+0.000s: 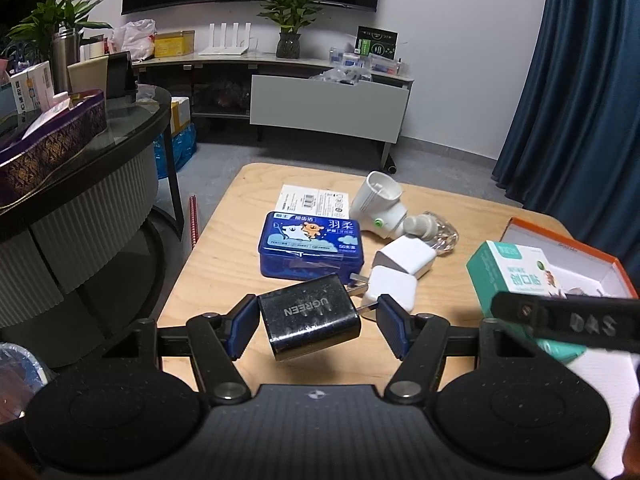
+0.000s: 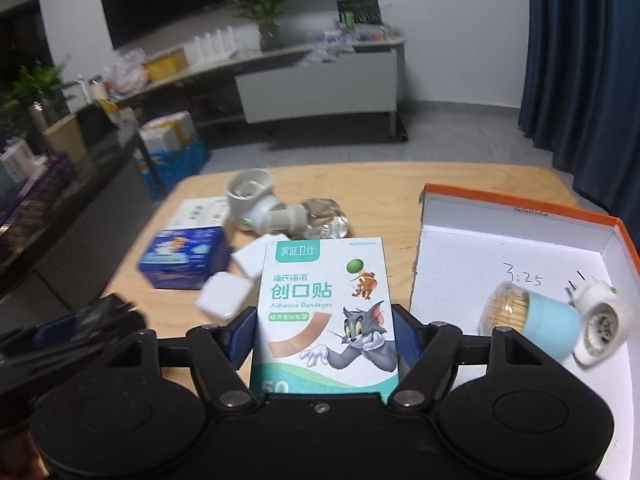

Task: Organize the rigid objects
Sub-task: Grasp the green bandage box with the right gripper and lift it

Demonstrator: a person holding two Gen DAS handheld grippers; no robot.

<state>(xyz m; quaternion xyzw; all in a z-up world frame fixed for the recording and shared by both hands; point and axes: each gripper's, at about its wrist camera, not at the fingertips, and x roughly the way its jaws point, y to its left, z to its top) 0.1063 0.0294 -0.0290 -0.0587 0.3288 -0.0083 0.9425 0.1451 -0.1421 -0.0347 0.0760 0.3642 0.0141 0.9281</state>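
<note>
So from the left wrist cam, the left gripper (image 1: 316, 326) has its jaws drawn in on the black UGREEN charger (image 1: 310, 322), one pad on its flat end and the other against the prongs, and the thing looks lifted off the wooden table (image 1: 218, 264), tilted a bit, my guess is it's headed for the orange-rimmed box (image 1: 560, 240) on the right. Left behind on the table are the blue tin (image 1: 312, 246), two white chargers (image 1: 400, 270) right beside each other, and a white plug-in device (image 1: 380, 204) with a clear bottle on it. The other gripper cuts across the box there, so you can't see inside. Right wrist cam: the right gripper (image 2: 324, 342) is clamped around the adhesive bandage box (image 2: 326, 312), held upright just left of the box wall, probably so it drops in flat-side down. Already in the box are a toothpick jar (image 2: 532, 320) and a second white plug-in (image 2: 600, 324), touching. Whole left side is motion-blurred, and the bandage box's bottom edge is hidden behind the gripper body
</note>
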